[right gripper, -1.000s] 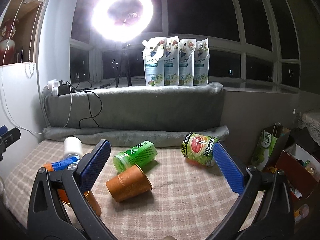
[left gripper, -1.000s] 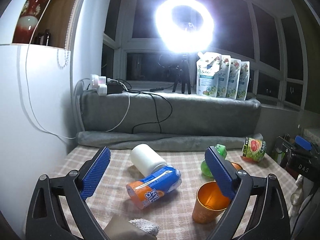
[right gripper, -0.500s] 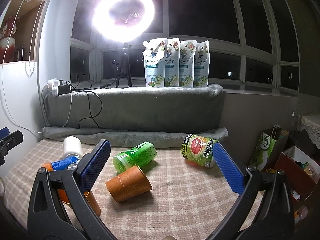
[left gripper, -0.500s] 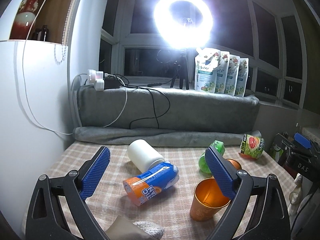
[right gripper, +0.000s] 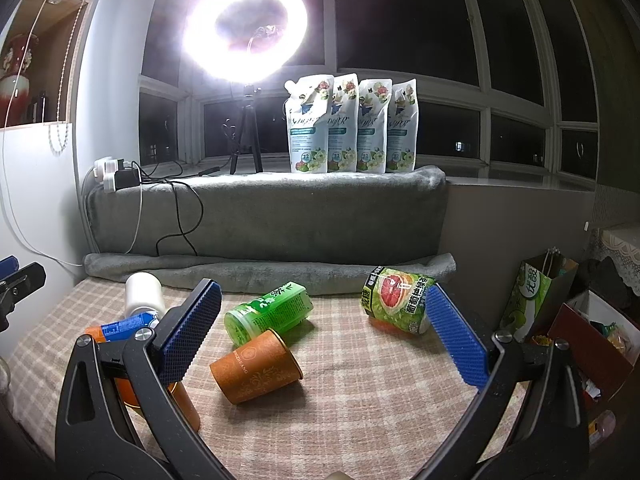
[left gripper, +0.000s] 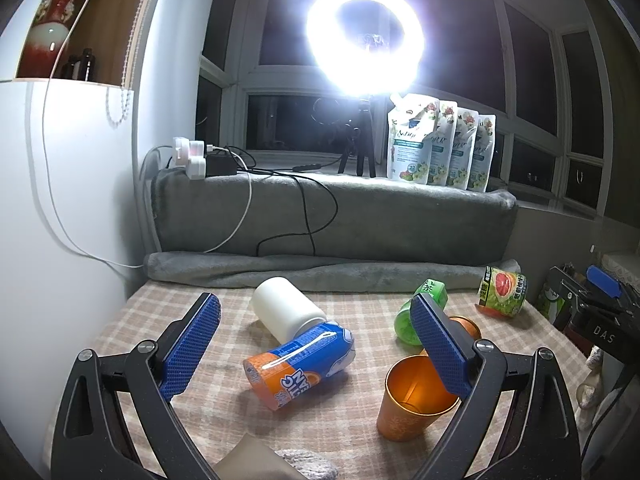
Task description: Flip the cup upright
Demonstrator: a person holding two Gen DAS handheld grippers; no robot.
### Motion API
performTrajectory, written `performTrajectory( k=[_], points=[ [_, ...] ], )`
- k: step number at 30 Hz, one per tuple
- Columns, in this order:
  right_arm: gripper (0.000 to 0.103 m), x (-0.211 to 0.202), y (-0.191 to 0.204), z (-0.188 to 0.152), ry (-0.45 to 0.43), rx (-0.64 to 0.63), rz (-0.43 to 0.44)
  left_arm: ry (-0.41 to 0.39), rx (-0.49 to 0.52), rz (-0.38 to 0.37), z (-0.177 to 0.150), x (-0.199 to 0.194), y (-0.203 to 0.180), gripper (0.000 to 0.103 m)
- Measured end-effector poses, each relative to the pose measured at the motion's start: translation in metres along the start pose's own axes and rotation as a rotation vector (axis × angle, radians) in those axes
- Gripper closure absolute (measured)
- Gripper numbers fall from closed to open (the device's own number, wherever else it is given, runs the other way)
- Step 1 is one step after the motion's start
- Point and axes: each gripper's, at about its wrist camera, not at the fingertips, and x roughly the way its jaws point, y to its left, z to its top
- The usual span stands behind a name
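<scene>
An orange paper cup [right gripper: 256, 366] lies on its side on the checked cloth, mouth toward the right, in the middle of the right wrist view; only its rim [left gripper: 464, 325] shows behind my finger in the left wrist view. A second orange cup [left gripper: 412, 398] stands upright, mouth up, just below my left gripper's right finger [left gripper: 438, 346]. My left gripper [left gripper: 316, 344] is open and empty above the cloth. My right gripper [right gripper: 324, 334] is open and empty, with the lying cup between and a little beyond its fingers.
A white cup [left gripper: 286, 314], a blue and orange cup [left gripper: 300, 362], a green cup [right gripper: 268, 312] and a grapefruit-print cup [right gripper: 398, 300] lie on their sides on the cloth [right gripper: 360, 400]. A grey blanket [right gripper: 264, 216] backs the surface. Bags and boxes [right gripper: 560, 320] stand to the right.
My left gripper has drawn back and risen slightly, so the objects sit lower and farther in its view. The right gripper has barely moved. No object moved.
</scene>
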Motion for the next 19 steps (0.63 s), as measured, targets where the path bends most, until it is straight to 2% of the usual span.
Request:
performTrajectory(
  k=[19],
  points=[
    [0.000,0.0008,0.0011,-0.0006,0.002,0.000,0.002,-0.009,0.003,0.001,-0.0022,-0.0020,-0.0032,0.007]
  ],
)
